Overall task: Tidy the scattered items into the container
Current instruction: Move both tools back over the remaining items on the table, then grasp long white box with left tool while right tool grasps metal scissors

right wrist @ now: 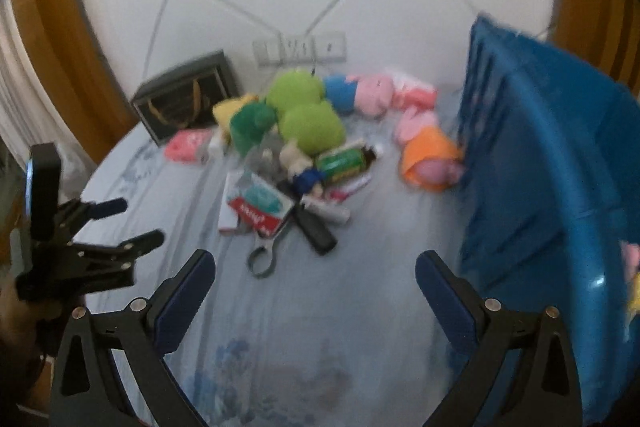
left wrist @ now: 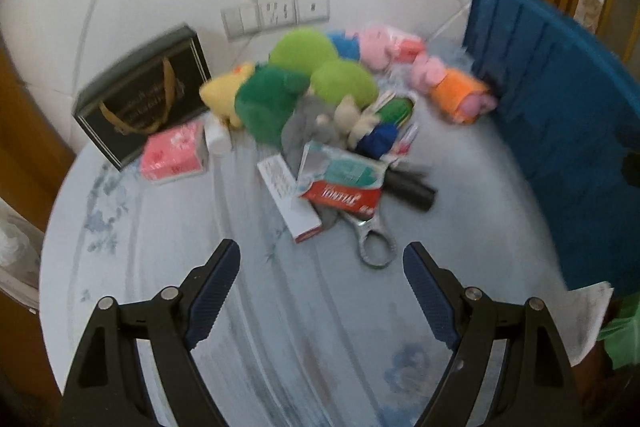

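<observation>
Both claws (left wrist: 320, 267) (right wrist: 315, 273) agape, empty.

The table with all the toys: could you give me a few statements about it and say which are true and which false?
1. Both grippers, left gripper and right gripper, are open and hold nothing. True.
2. The blue basket stands at the right of the pile. True.
3. The metal bottle opener lies inside the basket. False: it lies on the tablecloth, beside the pile.
4. The pig toy in orange lies beside the black gift box. False: it lies against the basket's wall.
</observation>
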`<move>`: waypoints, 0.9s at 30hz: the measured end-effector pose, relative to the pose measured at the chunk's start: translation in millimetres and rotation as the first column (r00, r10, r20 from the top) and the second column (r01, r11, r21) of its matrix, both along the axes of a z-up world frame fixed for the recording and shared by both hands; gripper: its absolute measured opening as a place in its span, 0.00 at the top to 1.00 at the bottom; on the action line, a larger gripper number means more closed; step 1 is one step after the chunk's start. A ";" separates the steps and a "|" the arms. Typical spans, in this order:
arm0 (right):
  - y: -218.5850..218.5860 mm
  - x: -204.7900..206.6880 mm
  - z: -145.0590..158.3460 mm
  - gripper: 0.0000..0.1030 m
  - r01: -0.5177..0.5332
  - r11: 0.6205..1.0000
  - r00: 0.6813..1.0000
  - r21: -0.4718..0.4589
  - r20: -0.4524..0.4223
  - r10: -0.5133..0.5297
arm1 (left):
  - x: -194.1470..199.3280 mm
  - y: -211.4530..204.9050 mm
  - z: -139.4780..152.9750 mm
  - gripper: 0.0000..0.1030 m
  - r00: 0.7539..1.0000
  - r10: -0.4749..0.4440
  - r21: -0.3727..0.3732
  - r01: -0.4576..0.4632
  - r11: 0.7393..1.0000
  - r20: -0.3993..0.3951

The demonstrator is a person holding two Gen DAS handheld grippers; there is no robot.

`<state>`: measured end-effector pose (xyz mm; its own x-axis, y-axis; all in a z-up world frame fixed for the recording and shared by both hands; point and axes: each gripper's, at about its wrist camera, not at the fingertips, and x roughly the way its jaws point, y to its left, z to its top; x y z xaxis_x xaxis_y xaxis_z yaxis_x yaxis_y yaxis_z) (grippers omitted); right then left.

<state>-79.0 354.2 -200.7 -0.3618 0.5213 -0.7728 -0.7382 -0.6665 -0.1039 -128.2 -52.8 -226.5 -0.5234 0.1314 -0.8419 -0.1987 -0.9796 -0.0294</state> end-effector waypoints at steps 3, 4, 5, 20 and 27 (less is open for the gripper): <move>7.8 -17.9 -31.3 0.01 0.000 1.000 1.000 -0.028 0.031 0.001 | -22.5 -5.3 -34.0 0.19 1.000 0.014 -0.008 -0.014 1.000 0.019; 9.1 -21.7 -38.3 0.01 -0.001 1.000 0.999 -0.030 0.037 0.002 | -31.0 -7.8 -46.7 0.19 0.999 0.025 -0.007 -0.025 1.000 0.026; 11.4 -26.4 -48.4 0.01 -0.002 0.999 0.999 -0.034 0.046 0.003 | -38.2 -10.2 -57.5 0.19 0.999 0.033 -0.005 -0.033 0.999 0.033; 55.0 -72.5 -170.3 0.02 0.013 0.994 0.993 -0.108 0.116 0.000 | -114.7 -18.3 -153.7 0.19 0.994 0.096 0.046 -0.099 0.994 0.054; 68.4 -111.5 -196.6 0.18 0.034 0.993 0.994 -0.115 0.108 -0.022 | -124.1 -43.4 -168.5 0.37 0.992 0.107 0.019 -0.108 0.994 0.067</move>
